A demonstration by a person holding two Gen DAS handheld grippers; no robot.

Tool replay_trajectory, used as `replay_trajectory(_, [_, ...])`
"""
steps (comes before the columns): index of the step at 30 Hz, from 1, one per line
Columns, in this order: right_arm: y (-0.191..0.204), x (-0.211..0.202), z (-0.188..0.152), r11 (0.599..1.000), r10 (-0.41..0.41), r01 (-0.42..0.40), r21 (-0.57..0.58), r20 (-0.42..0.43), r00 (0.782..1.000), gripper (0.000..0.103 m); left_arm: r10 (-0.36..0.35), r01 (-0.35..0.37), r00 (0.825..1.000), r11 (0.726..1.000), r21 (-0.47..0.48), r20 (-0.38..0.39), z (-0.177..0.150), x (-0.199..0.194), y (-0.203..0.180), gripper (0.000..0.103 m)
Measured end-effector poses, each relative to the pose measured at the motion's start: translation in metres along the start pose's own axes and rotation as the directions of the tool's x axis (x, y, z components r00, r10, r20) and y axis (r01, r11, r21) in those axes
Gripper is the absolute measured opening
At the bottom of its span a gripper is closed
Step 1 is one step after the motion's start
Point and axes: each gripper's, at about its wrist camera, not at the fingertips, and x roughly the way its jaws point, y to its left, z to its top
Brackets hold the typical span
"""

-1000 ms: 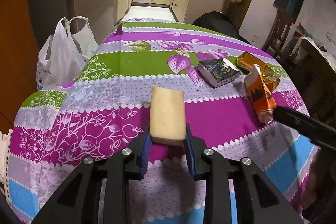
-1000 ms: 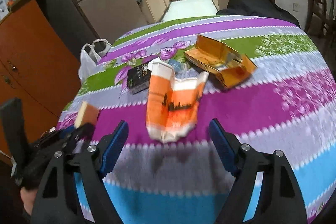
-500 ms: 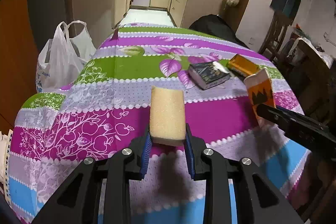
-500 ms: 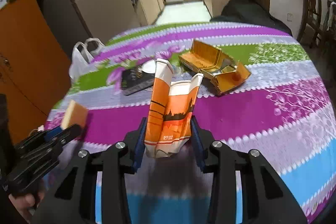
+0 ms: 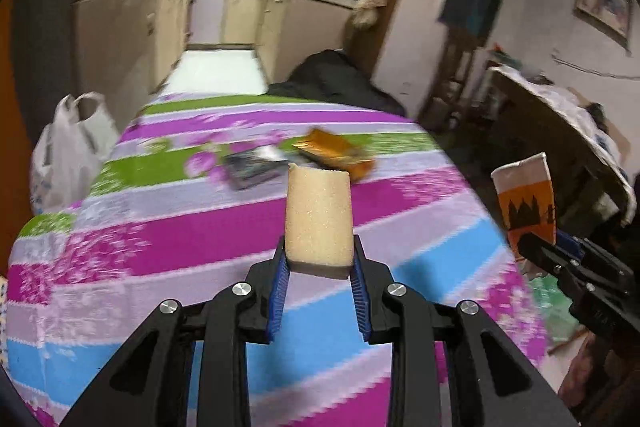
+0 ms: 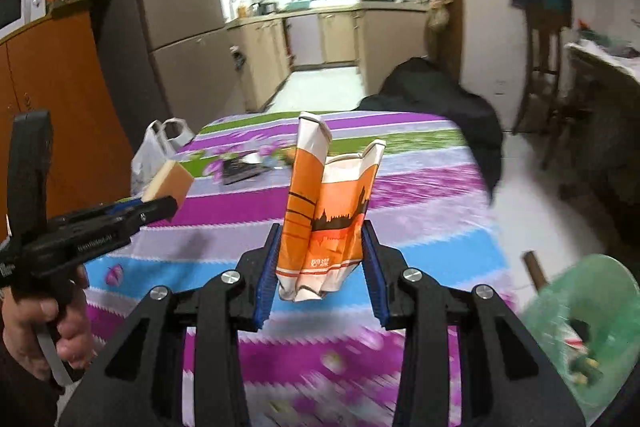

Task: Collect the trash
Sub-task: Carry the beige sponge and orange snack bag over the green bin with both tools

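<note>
Above the near desk (image 5: 120,247), the left tongs (image 5: 319,265) are clamping a sponge (image 5: 319,219) and the right tongs (image 6: 320,263) are gripping a crumpled orange carton (image 6: 326,219), both lifted, while a dark box (image 5: 250,169) and an orange box (image 5: 336,155) are lying uncollected far across it.

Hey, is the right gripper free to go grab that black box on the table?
Probably not as things stand. The right gripper is shut on the orange carton, so its jaws are full. The black box lies far across the table; nothing blocks the path, but the carton must go first.
</note>
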Motion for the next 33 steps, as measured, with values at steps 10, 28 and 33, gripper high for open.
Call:
replay_trajectory(10, [-0.093, -0.095, -0.018, 0.978, -0.195, 0.189, 0.09, 0.066, 0.979, 0.037, -0.191, 0.19, 0.982, 0.967, 0.172, -0.008, 0.001, -0.013, -0.163, 0.03])
replay_trajectory(28, [-0.22, -0.179, -0.033, 0.902, -0.394, 0.378, 0.206, 0.04, 0.918, 0.038, -0.345, 0.356, 0.934, 0.866, 0.351, -0.096, -0.001, 0.001, -0.385, 0.03])
replay_trajectory(33, [-0.252, -0.174, -0.037, 0.896, -0.372, 0.368, 0.247, -0.034, 0.928, 0.038, -0.34, 0.378, 0.926, 0.846, 0.376, -0.166, -0.003, 0.026, -0.42, 0.03])
